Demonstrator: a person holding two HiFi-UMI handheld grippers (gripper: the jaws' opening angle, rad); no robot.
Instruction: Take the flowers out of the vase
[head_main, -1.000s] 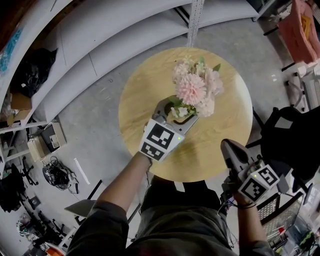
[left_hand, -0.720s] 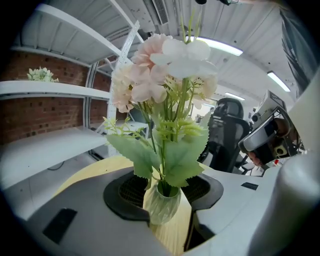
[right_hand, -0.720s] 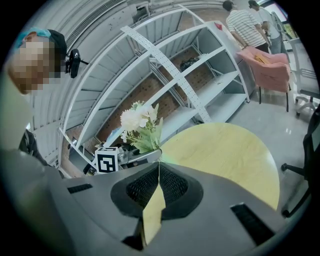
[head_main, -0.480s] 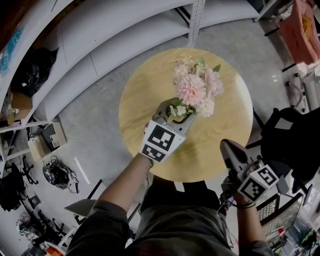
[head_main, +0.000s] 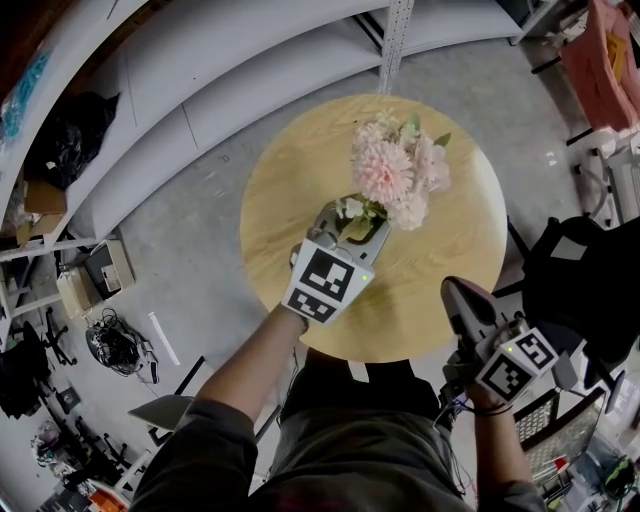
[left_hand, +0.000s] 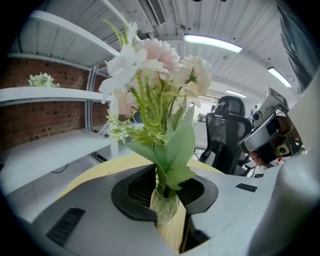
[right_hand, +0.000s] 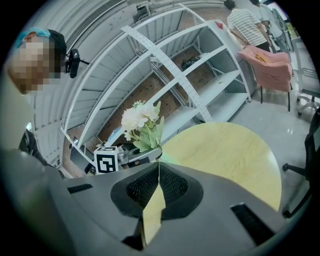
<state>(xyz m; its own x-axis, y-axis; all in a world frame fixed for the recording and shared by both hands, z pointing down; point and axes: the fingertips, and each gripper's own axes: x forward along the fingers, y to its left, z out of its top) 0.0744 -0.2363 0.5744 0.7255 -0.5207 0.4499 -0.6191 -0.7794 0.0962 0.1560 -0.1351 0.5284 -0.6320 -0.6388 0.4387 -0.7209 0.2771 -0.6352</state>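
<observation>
Grey concrete floor (head_main: 190, 240) and pale metal shelves (head_main: 250, 60) surround a round wooden table (head_main: 290, 200), and the task's things stand near its middle. The flowers (head_main: 385, 172) are still in the vase (left_hand: 165, 210). The left gripper (head_main: 352, 222) is closing on the vase body, and its dark ribbed pads seem already to press the clear wall from both sides. The right gripper (head_main: 458, 292) hangs near the table's edge, well apart from the bouquet, with its jaws together and nothing between them. To do this step well, I think the left grip should be firm but gentle, because the small vase looks smooth, rounded and easy to tip. The right tongs should then open and take the green stems just above the rim, pulling straight up along the vase. The petals look soft and layered, pink and white, probably fabric. The leaves (left_hand: 172, 150) are flat with toothed edges and seem plastic, so they may catch on the rim.
</observation>
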